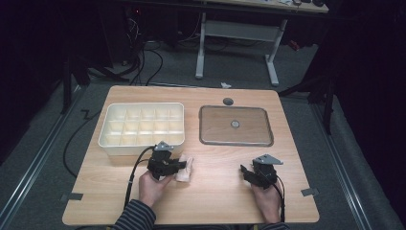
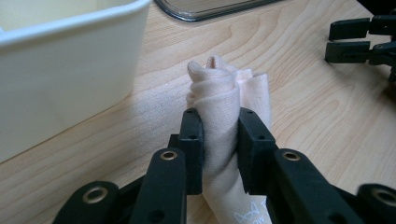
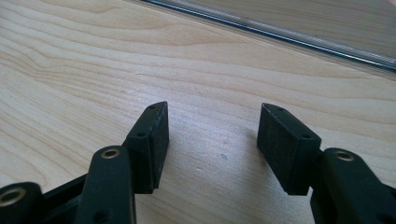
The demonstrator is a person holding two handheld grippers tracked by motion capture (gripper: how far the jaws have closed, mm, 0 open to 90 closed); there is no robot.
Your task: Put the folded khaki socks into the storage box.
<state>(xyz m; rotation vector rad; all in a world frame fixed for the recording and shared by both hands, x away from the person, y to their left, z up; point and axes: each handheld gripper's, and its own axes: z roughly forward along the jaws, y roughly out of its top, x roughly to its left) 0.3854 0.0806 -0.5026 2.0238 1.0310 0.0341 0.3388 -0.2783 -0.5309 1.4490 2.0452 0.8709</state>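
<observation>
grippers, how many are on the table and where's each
2. The left gripper is near the cream divided box, shut on a rolled pale cloth. The right gripper is open with nothing between its fingers, low over bare wood near the clear lid.

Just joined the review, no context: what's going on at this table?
A person at a wooden table works a hand-held gripper in each hand. The left gripper is clamped on a rolled, pale peach cloth, which lies on the table just in front of a cream divided bin. The right gripper is open with nothing between its jaws, low over bare wood. A clear lid lies flat to the right of the bin. No cloth shows in the bin's compartments.
</observation>
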